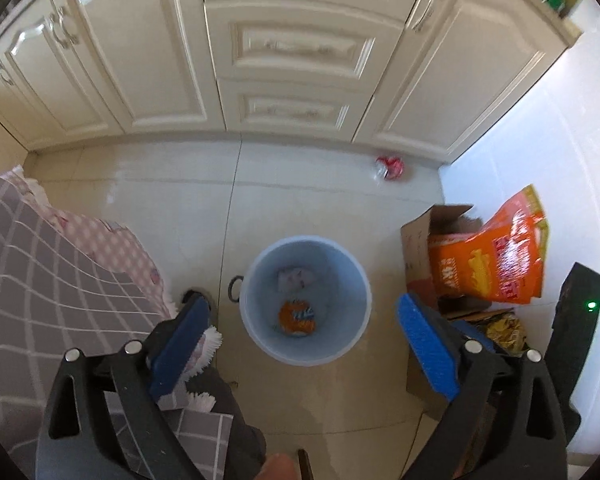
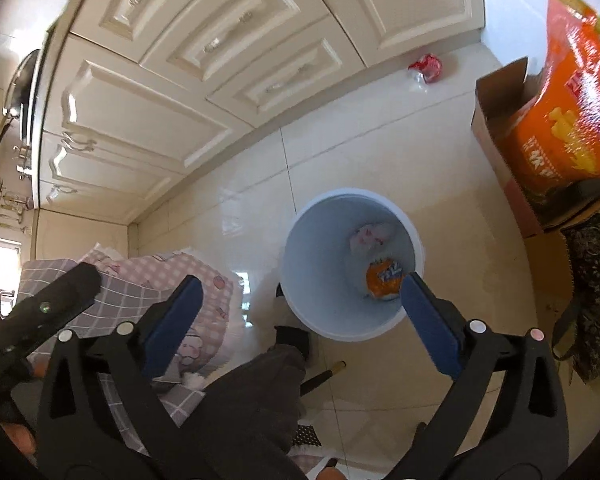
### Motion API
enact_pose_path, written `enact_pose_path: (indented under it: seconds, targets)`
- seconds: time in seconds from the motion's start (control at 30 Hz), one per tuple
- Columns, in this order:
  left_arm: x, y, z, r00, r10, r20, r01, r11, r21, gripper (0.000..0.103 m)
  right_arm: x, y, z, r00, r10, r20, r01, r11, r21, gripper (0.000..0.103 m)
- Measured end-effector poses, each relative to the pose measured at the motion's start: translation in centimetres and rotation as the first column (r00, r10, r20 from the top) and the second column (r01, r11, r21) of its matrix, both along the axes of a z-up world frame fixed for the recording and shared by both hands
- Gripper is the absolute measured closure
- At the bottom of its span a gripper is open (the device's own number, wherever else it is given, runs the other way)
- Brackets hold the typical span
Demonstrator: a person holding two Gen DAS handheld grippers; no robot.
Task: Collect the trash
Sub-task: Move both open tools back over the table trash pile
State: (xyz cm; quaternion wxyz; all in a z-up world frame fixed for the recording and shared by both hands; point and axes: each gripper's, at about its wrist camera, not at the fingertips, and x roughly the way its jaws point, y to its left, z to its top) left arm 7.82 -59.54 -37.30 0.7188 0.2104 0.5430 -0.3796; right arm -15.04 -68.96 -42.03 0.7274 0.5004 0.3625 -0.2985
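From the left wrist view, the left tool (image 1: 302, 320) stands spread wide with nothing between its blue pads (image 1: 180, 344), pointing down at a pale blue bin (image 1: 256, 328) on the tiled floor (image 1: 308, 200) at the lower middle of the frame. Inside the bin lie an orange wrapper (image 1: 298, 317) and a pale crumpled wrapper (image 1: 295, 278). A red crumpled wrapper (image 1: 390, 167) sits on the floor near the foot of the cream cabinets (image 1: 148, 64), right of centre. At right, a cardboard box (image 1: 418, 248) holds an orange bag (image 1: 496, 256). A checked cloth (image 1: 52, 264) fills the left.

From the right wrist view, the right tool (image 2: 302, 320) is likewise spread wide and empty. The bin (image 2: 312, 280) is at centre right, both wrappers inside, the orange one just beside the right pad. The red wrapper (image 2: 426, 67) lies at upper right, well apart from the bin, by the cabinets. The other tool's black body (image 2: 48, 308) shows at left.
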Motion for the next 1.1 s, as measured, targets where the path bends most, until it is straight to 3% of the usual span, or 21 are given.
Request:
enact_pose_path:
  seconds: [0.33, 0.63, 0.87, 1.1]
  targets:
    - [-1.3, 6.3, 9.4, 0.996, 0.002, 0.084, 0.011, 0.987, -0.158, 0.010, 0.5, 4.1, 10.4, 0.996, 0.031, 0.081, -0.018, 0.986, -0.163, 0.006]
    - [-2.0, 15.4, 18.5, 0.975, 0.077, 0.208, -0.004, 0.943, -0.333, 0.010, 3.6, 10.7, 19.8, 0.977, 0.152, 0.149, -0.095, 0.939, -0.331, 0.006]
    - [-1.2, 23.1, 23.5, 0.945, 0.176, 0.276, -0.046, 0.906, -0.420, 0.010, 7.0, 16.3, 25.0, 0.943, 0.265, 0.202, -0.164, 0.896, -0.413, 0.006]
    - [-0.3, 30.4, 26.5, 0.903, 0.292, 0.314, -0.111, 0.867, -0.485, 0.010, 11.0, 22.2, 28.9, 0.886, 0.399, 0.236, -0.252, 0.842, -0.476, 0.006]
